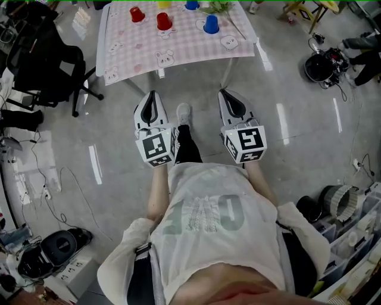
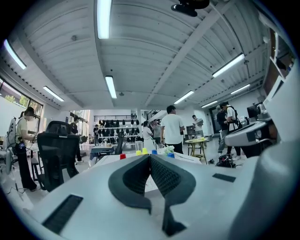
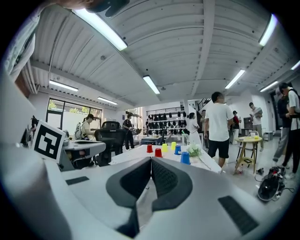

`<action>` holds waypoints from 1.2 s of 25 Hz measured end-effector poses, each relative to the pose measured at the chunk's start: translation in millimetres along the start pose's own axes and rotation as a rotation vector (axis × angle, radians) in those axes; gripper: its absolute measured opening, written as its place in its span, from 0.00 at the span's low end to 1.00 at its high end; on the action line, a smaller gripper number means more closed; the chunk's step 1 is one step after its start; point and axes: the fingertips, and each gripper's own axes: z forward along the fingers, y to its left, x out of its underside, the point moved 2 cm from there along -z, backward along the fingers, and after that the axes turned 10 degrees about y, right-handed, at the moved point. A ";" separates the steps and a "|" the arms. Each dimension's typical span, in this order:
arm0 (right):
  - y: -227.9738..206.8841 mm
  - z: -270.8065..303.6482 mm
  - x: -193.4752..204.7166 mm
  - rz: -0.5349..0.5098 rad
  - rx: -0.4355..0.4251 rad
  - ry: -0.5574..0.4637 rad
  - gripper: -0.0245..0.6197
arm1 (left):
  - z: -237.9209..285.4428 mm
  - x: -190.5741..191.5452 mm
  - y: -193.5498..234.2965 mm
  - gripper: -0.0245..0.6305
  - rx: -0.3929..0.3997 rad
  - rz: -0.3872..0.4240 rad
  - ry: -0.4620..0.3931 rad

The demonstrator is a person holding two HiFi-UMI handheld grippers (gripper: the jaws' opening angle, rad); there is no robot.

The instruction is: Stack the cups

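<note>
Ahead of me stands a table with a pink checked cloth point(image 1: 178, 50), and the cups sit upside down on it. Two red cups point(image 1: 164, 21) point(image 1: 137, 14) are nearest on the left, and a blue cup point(image 1: 211, 24) is on the right. Another blue cup point(image 1: 191, 5) and a yellow cup point(image 1: 164, 3) sit further back. In the right gripper view the red cups point(image 3: 158, 152), yellow cups point(image 3: 164, 147) and blue cups point(image 3: 185, 158) show just past the jaws. My left gripper point(image 1: 153, 95) and right gripper point(image 1: 225, 93) hang side by side over the floor, short of the table. Both are shut and hold nothing.
A black office chair point(image 1: 47, 65) stands left of the table. A black bag with gear point(image 1: 324, 65) lies on the floor to the right. A bunch of flowers point(image 1: 217, 7) lies on the table's far side. A person in a white shirt point(image 3: 218, 124) stands beyond the table.
</note>
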 end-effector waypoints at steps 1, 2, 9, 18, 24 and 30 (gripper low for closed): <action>-5.1 13.6 -1.2 0.006 -0.001 0.005 0.08 | 14.1 -3.5 3.0 0.08 0.007 0.004 -0.006; -9.5 28.9 -3.2 0.005 -0.004 0.013 0.08 | 28.9 -7.9 6.9 0.08 0.016 0.008 -0.012; -35.1 169.7 -57.3 -0.091 -0.002 0.065 0.08 | 181.5 -40.8 61.2 0.08 0.092 -0.006 -0.022; -85.3 338.6 -127.3 -0.070 0.057 0.110 0.08 | 350.3 -79.2 127.1 0.08 0.147 -0.008 -0.013; -92.4 401.0 -140.1 -0.062 0.062 0.134 0.08 | 405.6 -82.4 153.8 0.08 0.165 0.003 -0.005; -94.3 418.0 -142.1 -0.035 0.071 0.148 0.08 | 421.2 -86.0 168.7 0.08 0.156 0.050 -0.043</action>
